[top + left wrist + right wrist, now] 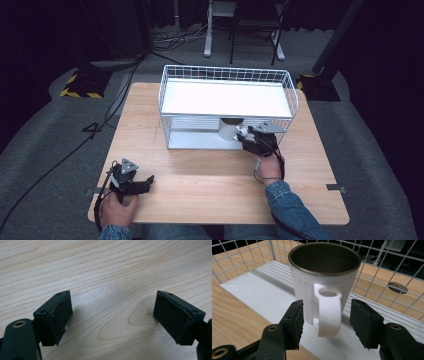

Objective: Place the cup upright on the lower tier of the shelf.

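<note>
A white mug (324,277) with a dark inside stands upright on the lower shelf (262,290) of a white wire rack (165,95), its handle (328,315) turned toward me. My right gripper (328,310) is open, one jaw on each side of the handle with a gap at both pads. In the high view the mug (229,128) sits at the rack's front right opening, with the right gripper (247,137) right at it. My left gripper (147,181) rests open near the table's front left, with bare wood between its jaws (112,307).
The rack's upper shelf (227,97) covers the mug from above. Wire mesh (387,270) closes the rack behind the mug. The wooden table (210,180) has free room between the rack and its front edge. Cables and stands lie on the floor beyond.
</note>
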A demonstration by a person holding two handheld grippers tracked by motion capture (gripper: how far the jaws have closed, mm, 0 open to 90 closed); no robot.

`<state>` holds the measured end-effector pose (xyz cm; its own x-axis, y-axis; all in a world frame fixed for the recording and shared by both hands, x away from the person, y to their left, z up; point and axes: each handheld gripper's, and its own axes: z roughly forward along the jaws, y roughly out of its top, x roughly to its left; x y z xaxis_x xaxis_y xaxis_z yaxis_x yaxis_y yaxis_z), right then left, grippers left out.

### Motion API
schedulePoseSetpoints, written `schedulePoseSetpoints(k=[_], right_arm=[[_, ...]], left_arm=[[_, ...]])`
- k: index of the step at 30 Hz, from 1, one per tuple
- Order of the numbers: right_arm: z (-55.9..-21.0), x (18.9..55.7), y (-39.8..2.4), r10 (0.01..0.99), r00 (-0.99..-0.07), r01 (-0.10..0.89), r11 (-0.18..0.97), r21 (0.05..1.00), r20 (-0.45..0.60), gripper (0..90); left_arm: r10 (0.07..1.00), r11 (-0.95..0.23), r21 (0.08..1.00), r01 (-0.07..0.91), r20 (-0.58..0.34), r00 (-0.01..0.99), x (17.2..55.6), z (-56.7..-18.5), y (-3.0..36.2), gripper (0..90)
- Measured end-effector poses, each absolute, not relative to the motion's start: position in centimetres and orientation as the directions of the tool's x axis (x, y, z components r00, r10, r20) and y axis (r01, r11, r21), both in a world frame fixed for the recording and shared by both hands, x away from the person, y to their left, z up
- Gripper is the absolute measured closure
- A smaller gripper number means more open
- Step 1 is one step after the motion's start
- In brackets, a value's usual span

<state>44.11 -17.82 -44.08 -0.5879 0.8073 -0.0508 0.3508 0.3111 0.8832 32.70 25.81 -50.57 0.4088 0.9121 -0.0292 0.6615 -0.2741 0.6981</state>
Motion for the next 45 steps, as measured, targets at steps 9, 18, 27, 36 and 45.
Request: schedulePoseSetpoints(k=[9,18,27,36,45], right_arm=[[-42.6,42.4,-19.7,0.797,-0.603,0.347,0.297,0.89,-0.03,37.4],[-41.4,40.4,-22.1,0.793,-0.609,0.345,0.281,0.896,-0.014,35.9],[-40.8,38.4,-24.7,0.801,-0.598,0.364,0.282,0.888,-0.009,33.9],[-41.4,36.8,-28.3,0.833,-0.553,0.42,0.271,0.866,0.007,26.9],[-42.6,36.5,-31.1,0.87,-0.494,0.481,0.275,0.832,-0.003,17.9]], left_arm=[[0.912,-0.274,0.698,0.661,-0.029,0.409,32.7,-50.6,25.8,16.0],[0.908,-0.281,0.698,0.658,-0.029,0.418,32.6,-50.6,25.8,16.0],[0.907,-0.283,0.698,0.657,-0.028,0.421,32.5,-50.6,25.8,15.9],[0.907,-0.281,0.698,0.659,-0.031,0.419,32.6,-50.6,25.8,15.9],[0.907,-0.281,0.698,0.659,-0.03,0.419,32.6,-50.6,25.7,15.9]])
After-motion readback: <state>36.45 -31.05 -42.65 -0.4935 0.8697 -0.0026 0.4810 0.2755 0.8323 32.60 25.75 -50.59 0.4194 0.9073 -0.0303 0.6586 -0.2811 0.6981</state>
